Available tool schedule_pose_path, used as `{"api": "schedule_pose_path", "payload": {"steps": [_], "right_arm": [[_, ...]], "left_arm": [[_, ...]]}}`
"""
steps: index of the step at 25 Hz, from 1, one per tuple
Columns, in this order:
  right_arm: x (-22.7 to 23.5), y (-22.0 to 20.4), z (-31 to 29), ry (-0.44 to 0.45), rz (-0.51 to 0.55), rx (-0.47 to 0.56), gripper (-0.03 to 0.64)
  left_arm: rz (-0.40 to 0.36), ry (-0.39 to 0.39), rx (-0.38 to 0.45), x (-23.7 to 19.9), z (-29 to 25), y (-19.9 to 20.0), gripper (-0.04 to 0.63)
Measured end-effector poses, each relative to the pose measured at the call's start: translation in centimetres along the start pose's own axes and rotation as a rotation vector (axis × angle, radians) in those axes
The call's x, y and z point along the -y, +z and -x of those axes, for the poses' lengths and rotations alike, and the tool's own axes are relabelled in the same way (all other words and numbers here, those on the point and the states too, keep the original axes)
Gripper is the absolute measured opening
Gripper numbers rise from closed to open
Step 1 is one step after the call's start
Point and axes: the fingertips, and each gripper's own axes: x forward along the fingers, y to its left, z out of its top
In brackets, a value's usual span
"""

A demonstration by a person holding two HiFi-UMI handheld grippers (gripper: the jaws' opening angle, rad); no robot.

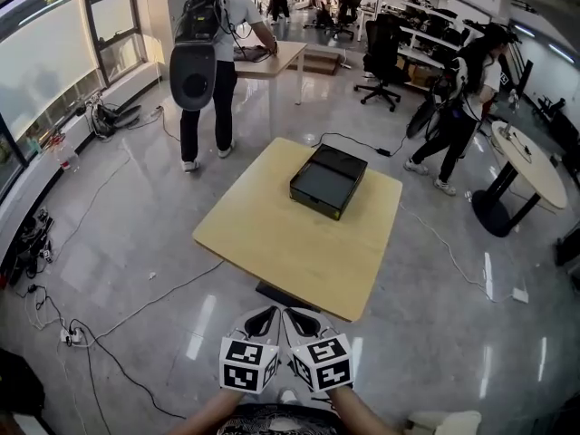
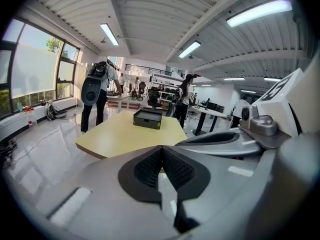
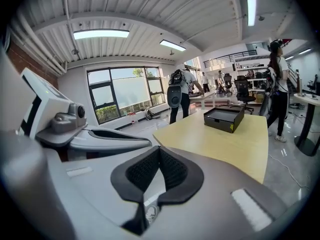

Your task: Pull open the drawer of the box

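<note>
A black box [image 1: 328,181] with an open-looking top sits on the far part of a pale wooden table [image 1: 272,243]; I cannot make out its drawer front from here. Both grippers hang side by side below the table's near edge, well short of the box. My left gripper [image 1: 271,313] and right gripper [image 1: 293,314] are both shut with nothing between the pads. In the left gripper view the jaws [image 2: 161,150] meet, with the box [image 2: 147,118] far ahead. The right gripper view shows its jaws [image 3: 159,150] closed too, the box [image 3: 224,118] ahead to the right.
A person with a backpack [image 1: 210,57] bends over another table [image 1: 272,60] behind. A second person [image 1: 460,98] stands at the right near a round table [image 1: 530,163]. Office chairs [image 1: 381,57] stand farther back. Cables [image 1: 100,338] trail over the glossy floor on the left.
</note>
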Motion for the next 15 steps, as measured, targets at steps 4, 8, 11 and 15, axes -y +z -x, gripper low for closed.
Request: {"api": "schedule_pose_path", "payload": {"steps": [4, 8, 11, 15], "right_arm": [[2.3, 8.0, -12.3, -0.028, -0.019, -0.005, 0.005], [1.9, 17.4, -24.6, -0.057, -0.029, -0.008, 0.006], [2.3, 23.8, -33.2, -0.072, -0.030, -0.018, 0.005], [2.9, 31.1, -45.5, -0.099, -0.033, -0.029, 0.005]], "left_arm": [[-0.005, -0.029, -0.012, -11.5, -7.0, 6.7, 0.018], [-0.011, -0.056, -0.020, -24.4, -11.2, 14.4, 0.018], [-0.019, -0.089, -0.025, -32.9, -15.0, 19.8, 0.018], [-0.033, -0.133, -0.037, -44.9, -20.5, 25.7, 0.017]]}}
